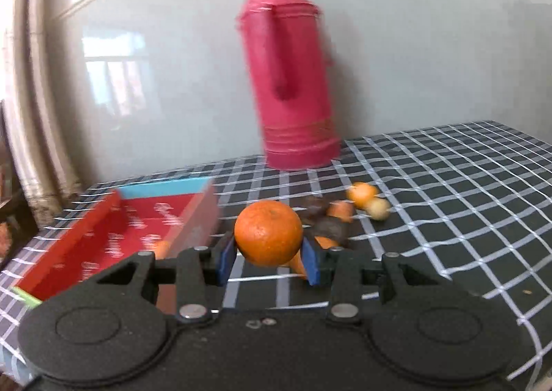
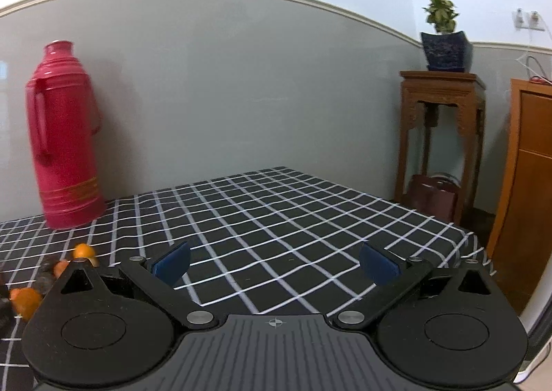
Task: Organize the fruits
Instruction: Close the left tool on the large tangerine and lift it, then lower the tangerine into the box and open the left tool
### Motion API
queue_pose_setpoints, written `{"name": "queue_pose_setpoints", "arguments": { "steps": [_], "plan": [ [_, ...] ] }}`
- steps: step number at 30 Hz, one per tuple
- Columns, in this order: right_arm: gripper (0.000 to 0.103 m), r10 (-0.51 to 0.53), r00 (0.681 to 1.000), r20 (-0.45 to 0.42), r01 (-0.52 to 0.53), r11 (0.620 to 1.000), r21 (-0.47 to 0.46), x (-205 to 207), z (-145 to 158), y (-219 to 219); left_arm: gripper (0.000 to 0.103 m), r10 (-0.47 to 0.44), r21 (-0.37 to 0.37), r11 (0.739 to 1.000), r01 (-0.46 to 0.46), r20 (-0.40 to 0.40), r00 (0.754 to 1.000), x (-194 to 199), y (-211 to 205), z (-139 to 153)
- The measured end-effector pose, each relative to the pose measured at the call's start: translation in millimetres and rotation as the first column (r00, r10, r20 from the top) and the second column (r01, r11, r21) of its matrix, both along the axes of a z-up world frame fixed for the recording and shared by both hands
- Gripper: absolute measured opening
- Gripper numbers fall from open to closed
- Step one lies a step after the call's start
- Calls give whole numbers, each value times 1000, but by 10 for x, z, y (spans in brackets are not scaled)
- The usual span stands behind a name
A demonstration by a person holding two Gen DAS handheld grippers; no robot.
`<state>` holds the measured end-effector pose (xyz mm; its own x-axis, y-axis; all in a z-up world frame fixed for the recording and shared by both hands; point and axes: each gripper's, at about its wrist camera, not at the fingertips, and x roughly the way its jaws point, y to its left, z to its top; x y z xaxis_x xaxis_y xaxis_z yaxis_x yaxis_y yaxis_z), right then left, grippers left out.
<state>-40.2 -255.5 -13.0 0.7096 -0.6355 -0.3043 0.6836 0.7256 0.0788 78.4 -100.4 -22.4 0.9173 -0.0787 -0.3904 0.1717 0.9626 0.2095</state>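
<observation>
In the left wrist view my left gripper (image 1: 269, 261) is shut on an orange (image 1: 268, 233), its blue pads pressing both sides, and the fruit hangs above the checked tablecloth (image 1: 448, 191). A red tray (image 1: 103, 239) with a blue end wall lies just to the left, with a small orange fruit (image 1: 161, 248) inside. More small fruits (image 1: 362, 193) and dark pieces (image 1: 327, 229) lie behind the held orange. In the right wrist view my right gripper (image 2: 276, 265) stands open over bare cloth, with the fruit pile (image 2: 82, 251) at its left.
A tall red thermos (image 1: 289, 73) stands at the back of the table by the grey wall. To the right of the table are a wooden stand (image 2: 443, 136) with a potted plant (image 2: 443, 36) and a wooden cabinet (image 2: 524, 184).
</observation>
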Motion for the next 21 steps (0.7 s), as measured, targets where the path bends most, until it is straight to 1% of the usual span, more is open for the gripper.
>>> {"name": "queue_pose_setpoints", "arguments": {
  "steps": [4, 8, 13, 18, 21],
  "plan": [
    [103, 50, 999, 1, -50, 999, -8, 92, 12, 161, 31, 96, -14, 995, -95, 4, 995, 86, 285, 74],
    [103, 102, 995, -3, -102, 995, -12, 191, 17, 329, 31, 198, -22, 980, -199, -12, 980, 211, 595, 124],
    [103, 152, 988, -9, -152, 988, -14, 299, 15, 509, 31, 320, -49, 944, -325, -89, 943, 405, 1020, 138],
    [103, 199, 980, -17, -199, 980, -3, 387, 6, 641, 31, 408, -83, 899, -430, -195, 892, 529, 1414, 98],
    [103, 222, 975, -23, -222, 975, 2, 440, -2, 709, 33, 428, -81, 890, -448, -192, 883, 526, 1511, 110]
  ]
}}
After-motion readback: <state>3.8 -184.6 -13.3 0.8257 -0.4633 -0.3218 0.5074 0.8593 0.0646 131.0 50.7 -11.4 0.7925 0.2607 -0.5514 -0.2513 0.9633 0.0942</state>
